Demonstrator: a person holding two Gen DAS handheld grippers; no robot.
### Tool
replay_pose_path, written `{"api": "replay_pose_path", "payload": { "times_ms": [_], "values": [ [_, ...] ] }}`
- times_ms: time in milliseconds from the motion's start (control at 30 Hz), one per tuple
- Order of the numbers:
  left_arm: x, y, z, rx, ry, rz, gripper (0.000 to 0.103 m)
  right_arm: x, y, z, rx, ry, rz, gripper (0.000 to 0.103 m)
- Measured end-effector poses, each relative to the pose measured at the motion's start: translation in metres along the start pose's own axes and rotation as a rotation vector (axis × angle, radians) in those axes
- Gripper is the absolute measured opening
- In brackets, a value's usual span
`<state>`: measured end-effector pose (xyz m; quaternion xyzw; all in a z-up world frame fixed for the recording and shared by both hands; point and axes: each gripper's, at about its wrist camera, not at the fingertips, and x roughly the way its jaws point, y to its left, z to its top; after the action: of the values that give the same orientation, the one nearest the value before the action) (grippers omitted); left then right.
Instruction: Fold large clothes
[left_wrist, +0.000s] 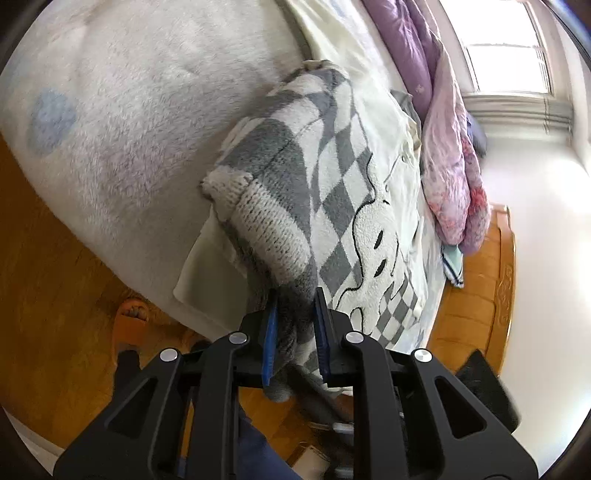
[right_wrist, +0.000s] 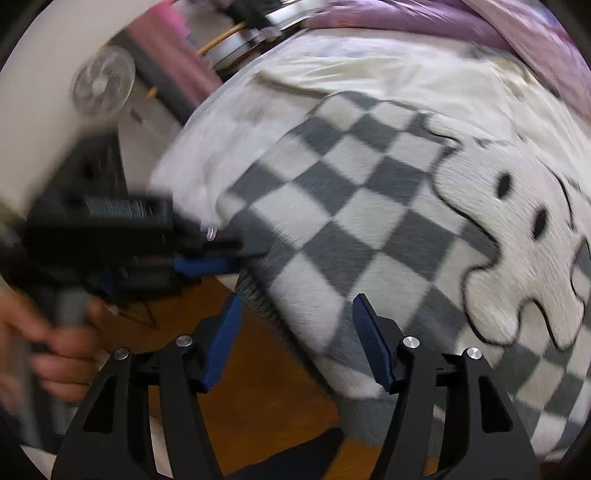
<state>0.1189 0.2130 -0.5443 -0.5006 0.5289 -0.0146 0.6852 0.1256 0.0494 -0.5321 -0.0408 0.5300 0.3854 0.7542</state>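
A grey-and-white checkered fleece sweater (left_wrist: 332, 192) with a cartoon dog face lies on the bed, one sleeve with a knitted cuff (left_wrist: 269, 218) folded over it. My left gripper (left_wrist: 295, 317) is shut on the sweater's fabric at the bed's edge. In the right wrist view the sweater (right_wrist: 369, 206) spreads across the bed. My right gripper (right_wrist: 297, 325) is open and empty, just above the sweater's near edge. The left gripper (right_wrist: 221, 258) shows there too, blurred, held by a hand at the sweater's left edge.
The bed has a white blanket (left_wrist: 147, 110) and a cream sheet (right_wrist: 369, 74). Purple and pink bedding (left_wrist: 443, 147) is piled along the far side. A wooden floor (left_wrist: 55, 258), a foot in an orange slipper (left_wrist: 129, 321), and a fan (right_wrist: 103, 81) lie around the bed.
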Motion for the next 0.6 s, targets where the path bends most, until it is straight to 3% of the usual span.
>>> {"api": "replay_pose_path", "payload": {
  "times_ms": [133,200,267,300,333,367,433,600],
  "values": [
    [0.002,0.002,0.001,0.030,0.017,0.024,0.017,0.025,0.005,0.004,-0.036,-0.013,-0.079,0.059],
    [0.002,0.002,0.002,0.038,0.015,0.036,0.018,0.033,0.001,0.010,-0.053,-0.010,-0.082,0.036],
    [0.002,0.003,0.004,0.026,0.011,0.058,0.021,0.036,-0.002,0.011,-0.040,0.016,-0.093,0.023],
    [-0.003,0.003,0.004,0.011,-0.002,0.064,0.026,0.031,-0.007,0.007,-0.009,0.015,-0.076,0.022],
    [-0.006,0.001,0.004,0.001,-0.012,0.063,0.050,0.026,-0.015,0.007,0.042,0.007,-0.046,0.021],
    [-0.014,0.000,0.005,-0.023,-0.051,0.074,0.085,0.021,-0.021,0.008,0.075,-0.003,-0.025,0.021],
    [-0.021,-0.002,0.008,-0.033,-0.113,0.085,0.090,0.011,-0.028,0.006,0.108,-0.017,0.011,0.020],
    [0.018,-0.007,0.030,-0.062,-0.043,0.138,0.090,-0.020,-0.043,-0.002,0.207,-0.058,0.097,0.019]
  ]
}}
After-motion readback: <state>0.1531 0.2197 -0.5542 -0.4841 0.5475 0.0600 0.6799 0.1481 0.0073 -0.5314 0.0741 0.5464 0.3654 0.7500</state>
